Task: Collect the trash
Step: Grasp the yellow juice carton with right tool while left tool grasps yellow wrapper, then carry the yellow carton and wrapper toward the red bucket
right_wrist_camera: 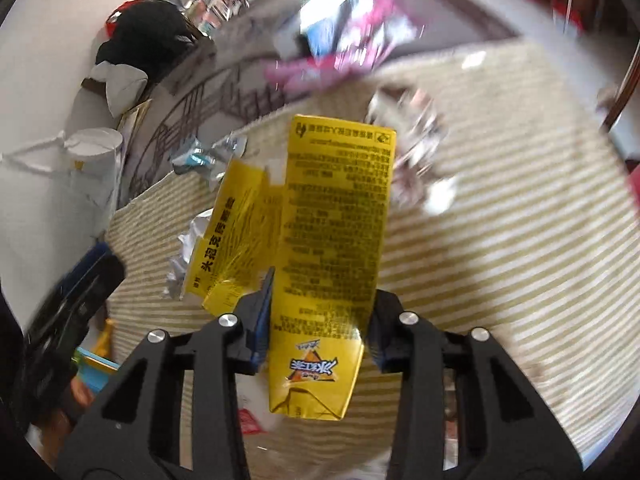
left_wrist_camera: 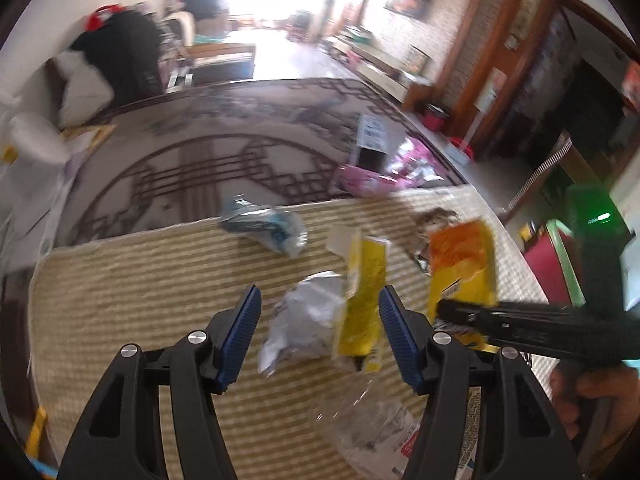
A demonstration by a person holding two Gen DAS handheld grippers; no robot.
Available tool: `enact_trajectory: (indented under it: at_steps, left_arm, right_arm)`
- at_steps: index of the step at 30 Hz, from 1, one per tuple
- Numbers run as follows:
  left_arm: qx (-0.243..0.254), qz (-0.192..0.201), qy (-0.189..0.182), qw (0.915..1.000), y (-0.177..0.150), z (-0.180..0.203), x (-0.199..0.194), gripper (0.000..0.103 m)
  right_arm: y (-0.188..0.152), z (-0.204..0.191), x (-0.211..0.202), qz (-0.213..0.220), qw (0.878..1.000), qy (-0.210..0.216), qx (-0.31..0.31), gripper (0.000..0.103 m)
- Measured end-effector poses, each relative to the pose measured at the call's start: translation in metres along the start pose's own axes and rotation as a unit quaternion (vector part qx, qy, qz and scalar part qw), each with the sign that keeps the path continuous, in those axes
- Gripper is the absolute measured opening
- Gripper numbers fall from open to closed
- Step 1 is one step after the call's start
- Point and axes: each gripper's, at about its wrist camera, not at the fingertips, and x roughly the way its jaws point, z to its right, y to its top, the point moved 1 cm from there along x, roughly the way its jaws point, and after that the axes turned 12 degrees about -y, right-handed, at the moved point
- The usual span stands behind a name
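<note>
Trash lies on a beige striped mat (left_wrist_camera: 140, 280). My left gripper (left_wrist_camera: 320, 320) hangs open just above it, its blue pads on either side of a crumpled silver wrapper (left_wrist_camera: 304, 320) and a flattened yellow box (left_wrist_camera: 362, 300), neither of them pressed. My right gripper (right_wrist_camera: 324, 292) is shut on a tall yellow drink carton (right_wrist_camera: 336, 208), with both pads against its sides near the folded end. From the left wrist view that carton (left_wrist_camera: 460, 268) shows orange and yellow, with the right gripper (left_wrist_camera: 444, 308) reaching in from the right. The flattened box (right_wrist_camera: 236, 240) lies left of the carton.
A blue and white wrapper (left_wrist_camera: 264, 224) and a crumpled foil wrapper (left_wrist_camera: 436, 220) lie near the mat's far edge. Beyond it are a pink bag (left_wrist_camera: 368, 180) and a white box (left_wrist_camera: 372, 136) on a patterned rug. A clear plastic bag (left_wrist_camera: 368, 420) lies close under the left gripper.
</note>
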Motion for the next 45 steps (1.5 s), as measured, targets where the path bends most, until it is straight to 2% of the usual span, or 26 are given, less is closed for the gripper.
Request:
enact_trajectory:
  at_steps: [3,11,14,17,20,24,25,26,29,33,39,45]
  left_arm:
    - [0.013,-0.025,-0.028,0.9992,0.008,0.008,0.023,0.058]
    - [0.033,-0.083,-0.067,0.9937,0.022,0.024,0.079,0.058]
    - [0.034,-0.103,-0.064,0.992,0.02,0.024,0.094,0.058]
    - [0.013,-0.124,-0.046,0.9911,0.013,0.009,0.105,0.057]
    - [0.007,-0.12,-0.036,0.9921,0.009,0.001,0.1,0.056]
    - [0.013,-0.121,-0.036,0.9919,0.007,0.003,0.097,0.045]
    - [0.011,-0.123,-0.038,0.9916,0.006,0.003,0.097,0.033]
    - [0.004,-0.126,-0.045,0.991,0.004,0.002,0.098,0.03]
    - [-0.013,-0.114,-0.048,0.9922,0.002,0.001,0.093,0.029]
    - [-0.029,-0.078,-0.042,0.9956,0.004,0.001,0.071,0.028]
    - [-0.034,-0.009,-0.022,0.9991,0.01,0.014,0.019,0.028]
    - [-0.025,0.037,-0.004,0.999,0.016,0.03,-0.016,0.028]
  right_arm:
    - [0.0,0.02,-0.013,0.017,1.0,-0.016,0.011,0.038]
    - [0.003,0.048,-0.025,0.036,0.997,-0.033,0.052,0.038]
    - [0.002,0.052,-0.025,0.033,0.997,-0.033,0.054,0.038]
    - [-0.001,0.05,-0.024,0.03,0.998,-0.03,0.053,0.038]
    - [-0.002,0.049,-0.024,0.027,0.998,-0.024,0.049,0.038]
    - [-0.003,0.042,-0.024,0.028,0.999,-0.018,0.038,0.038]
    - [-0.003,0.041,-0.025,0.031,0.999,-0.018,0.034,0.038]
    - [-0.003,0.038,-0.028,0.035,0.999,-0.019,0.028,0.038]
    - [-0.003,0.033,-0.037,0.052,0.998,-0.023,0.014,0.038]
    - [-0.002,0.03,-0.052,0.08,0.996,-0.032,0.002,0.038]
    - [0.0,0.027,-0.07,0.112,0.993,-0.037,-0.003,0.038]
    - [0.001,0.017,-0.087,0.139,0.989,-0.034,-0.025,0.038]
